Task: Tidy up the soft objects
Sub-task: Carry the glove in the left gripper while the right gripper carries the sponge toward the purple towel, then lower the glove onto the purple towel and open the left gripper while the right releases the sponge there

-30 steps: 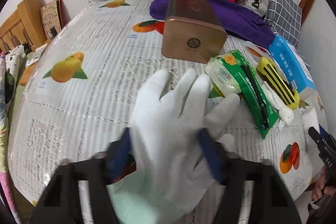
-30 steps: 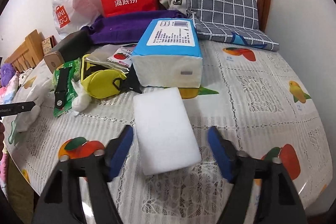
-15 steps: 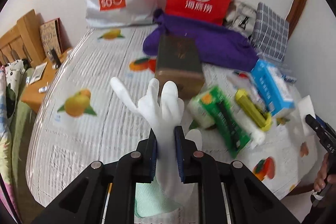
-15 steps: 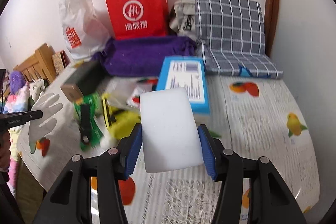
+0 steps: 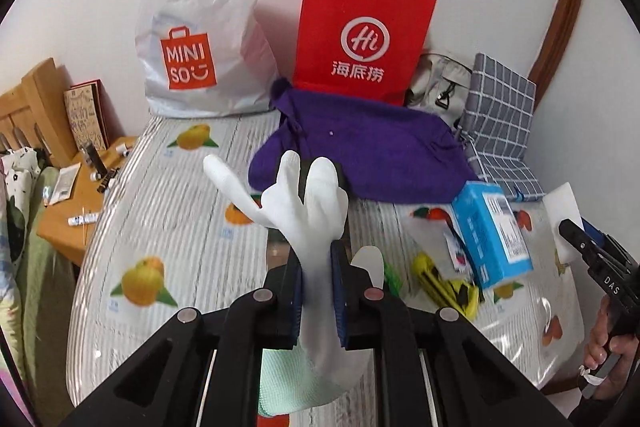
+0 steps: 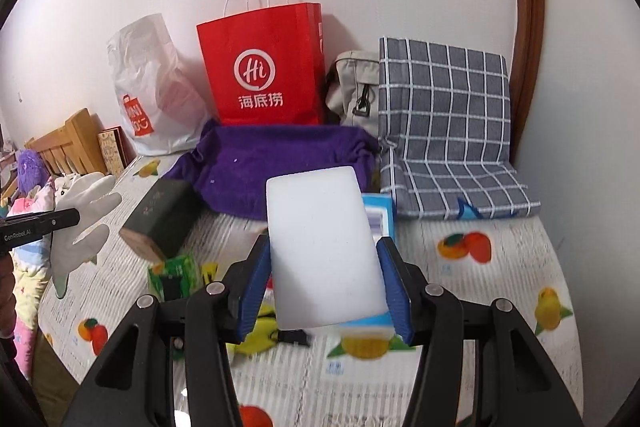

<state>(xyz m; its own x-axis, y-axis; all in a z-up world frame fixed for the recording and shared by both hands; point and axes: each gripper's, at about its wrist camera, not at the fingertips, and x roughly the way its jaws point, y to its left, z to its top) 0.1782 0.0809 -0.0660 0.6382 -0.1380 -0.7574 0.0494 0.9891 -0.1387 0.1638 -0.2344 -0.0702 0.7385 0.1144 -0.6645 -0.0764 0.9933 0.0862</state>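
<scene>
The left claw [image 5: 317, 291] is pinching a white glove [image 5: 310, 211] near its wrist, its blue pads pressed almost together on the thin fabric, so the glove is standing up clear of the surface [image 5: 180, 219] with its fingers fanning loosely above. The right claw [image 6: 324, 287] is clamping a white sponge block [image 6: 324, 251] across its width, the pads sitting against both long sides and the block tilting up over the fruit-printed cloth. Beneath and beyond the claws, a blue tissue pack [image 5: 494, 231], a yellow pouch [image 5: 448, 283], a green packet [image 6: 176, 273] and a dark box [image 6: 160, 223] are lying crowded together, with a purple towel [image 5: 376, 155] behind them and a grey checked cushion [image 6: 444, 123] against the wall. The glove is likely to slip, since only a narrow fold is being gripped and the limp fingers are hanging free; they could also snag the clutter on any low pass. The sponge is probably compressing under the pads and could twist out if squeezed unevenly. Legible writing is showing on the white plastic bag [image 5: 200, 31], reading "MINISO", and on the red paper bag [image 5: 360, 35], reading "Hi" above "海底捞"; the left claw's side is carrying "GenRobot.AI" in the right wrist view.
</scene>
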